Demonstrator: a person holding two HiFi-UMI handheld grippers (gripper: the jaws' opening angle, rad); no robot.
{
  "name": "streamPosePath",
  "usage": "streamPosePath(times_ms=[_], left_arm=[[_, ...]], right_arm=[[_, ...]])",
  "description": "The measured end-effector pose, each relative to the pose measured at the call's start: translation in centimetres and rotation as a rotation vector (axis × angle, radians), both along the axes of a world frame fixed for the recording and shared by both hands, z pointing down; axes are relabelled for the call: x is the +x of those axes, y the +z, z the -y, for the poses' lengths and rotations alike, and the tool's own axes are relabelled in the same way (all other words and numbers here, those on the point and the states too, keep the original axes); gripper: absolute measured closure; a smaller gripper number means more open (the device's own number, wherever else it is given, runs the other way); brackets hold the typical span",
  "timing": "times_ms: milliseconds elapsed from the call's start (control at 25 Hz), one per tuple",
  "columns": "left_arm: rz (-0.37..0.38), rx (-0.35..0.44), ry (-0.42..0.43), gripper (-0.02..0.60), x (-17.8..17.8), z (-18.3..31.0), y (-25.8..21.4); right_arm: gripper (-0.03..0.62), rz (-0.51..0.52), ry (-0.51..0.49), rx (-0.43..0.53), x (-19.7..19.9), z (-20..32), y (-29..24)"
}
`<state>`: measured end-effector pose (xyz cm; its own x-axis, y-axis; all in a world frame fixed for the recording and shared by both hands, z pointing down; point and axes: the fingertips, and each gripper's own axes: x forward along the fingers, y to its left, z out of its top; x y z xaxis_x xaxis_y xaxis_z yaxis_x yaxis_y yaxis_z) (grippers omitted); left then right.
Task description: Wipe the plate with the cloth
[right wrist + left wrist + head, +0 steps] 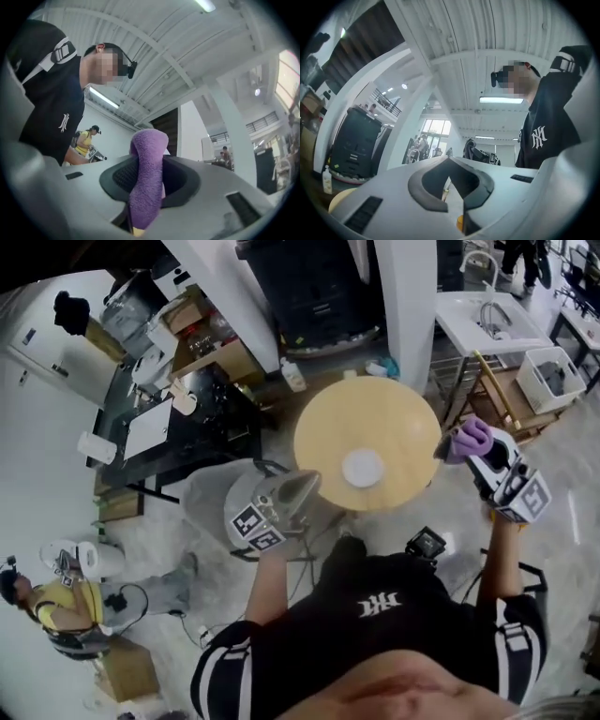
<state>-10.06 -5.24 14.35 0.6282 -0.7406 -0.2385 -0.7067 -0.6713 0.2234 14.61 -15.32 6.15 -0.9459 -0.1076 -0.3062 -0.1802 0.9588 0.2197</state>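
Note:
A small white plate (363, 468) lies near the middle of the round wooden table (375, 413) in the head view. My left gripper (314, 482) is lifted beside the table's left edge, jaws shut with nothing between them; in the left gripper view its closed jaws (450, 164) aim upward at the room and the person's black shirt. My right gripper (459, 444) is raised at the table's right edge, shut on a purple cloth (472, 437). The cloth (147, 178) stands up between the dark pads (180, 180) in the right gripper view. Both grippers are off the plate.
A black desk (178, 427) with papers and boxes stands left of the table. A white sink (487, 320) and a white basket (553, 376) are at the upper right. White columns (412, 306) rise behind. A person in yellow (61, 601) crouches at lower left beside a cardboard box (127, 671).

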Motion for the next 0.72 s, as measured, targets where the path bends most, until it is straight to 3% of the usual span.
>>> streamPosePath(times_ms=[200, 400, 600, 720], left_arm=[[0.074, -0.136, -0.031, 0.58, 3.6, -8.3, 0.6], [0.088, -0.082, -0.017, 0.58, 2.9, -10.0, -1.6], [0.16, -0.034, 0.088, 0.58, 9.8, -16.8, 0.2], [0.223, -0.045, 0.092, 0.58, 11.2, -21.7, 1.9]], right_arm=[[0.482, -0.013, -0.134, -0.229, 0.9, -5.8, 7.1], [0.493, -0.044, -0.256, -0.244, -0.6, -9.6, 7.7], [0.497, -0.105, -0.119, -0.297, 4.0, -17.9, 10.7], [0.497, -0.088, -0.039, -0.315, 4.3, -22.1, 11.3]])
